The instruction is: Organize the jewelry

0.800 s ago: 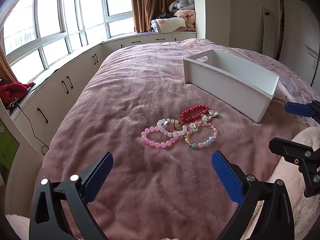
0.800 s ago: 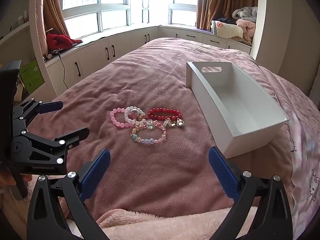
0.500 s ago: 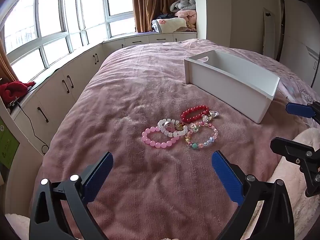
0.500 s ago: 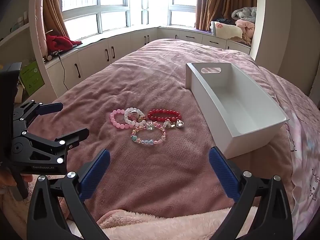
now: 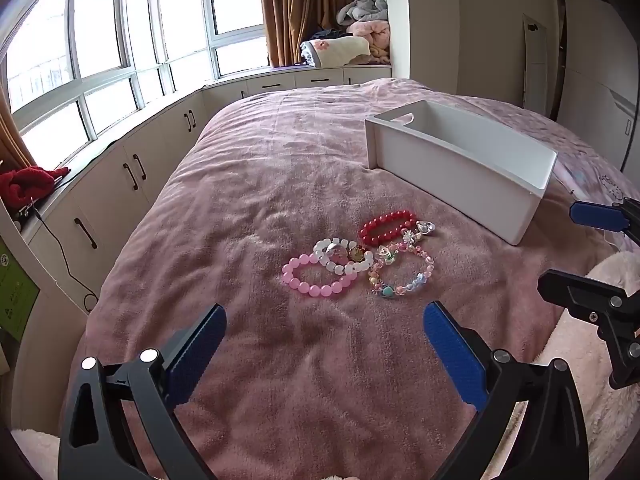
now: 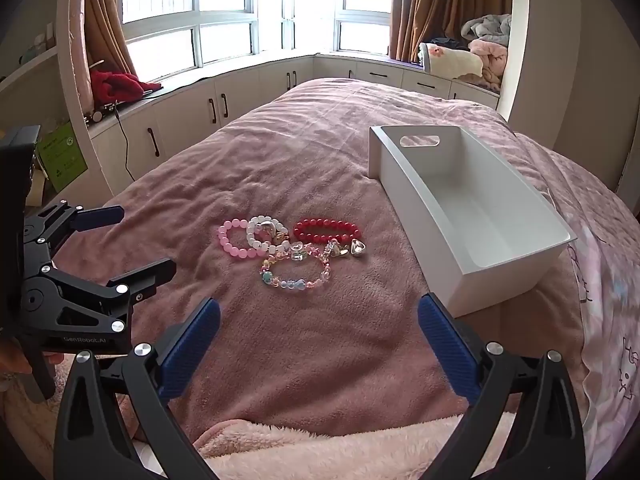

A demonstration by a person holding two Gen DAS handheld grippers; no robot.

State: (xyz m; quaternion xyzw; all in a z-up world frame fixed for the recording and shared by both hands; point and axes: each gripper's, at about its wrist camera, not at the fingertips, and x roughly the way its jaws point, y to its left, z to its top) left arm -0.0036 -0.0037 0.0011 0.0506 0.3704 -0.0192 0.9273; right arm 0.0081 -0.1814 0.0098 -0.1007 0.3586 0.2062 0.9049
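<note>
4 bracelets (image 5: 356,258) cluster mid-bed (image 5: 248,208), touching; 1 white bin (image 6: 472,200) sits far right of them. Left gripper (image 5: 324,344) and right gripper (image 6: 318,338) hover near, jaws wide, holding nothing.

1. Right gripper (image 6: 319,314): blue-padded jaws spread wide, nothing between them.
2. Left gripper (image 6: 122,240): at the left edge, jaws apart, empty.
3. Pink bracelet (image 6: 234,238), white bracelet (image 6: 266,236), red bracelet (image 6: 326,230) and pastel charm bracelet (image 6: 296,274): clustered, touching, on the mauve blanket (image 6: 304,152).
4. White bin (image 6: 464,208): empty, right of the bracelets.
</note>
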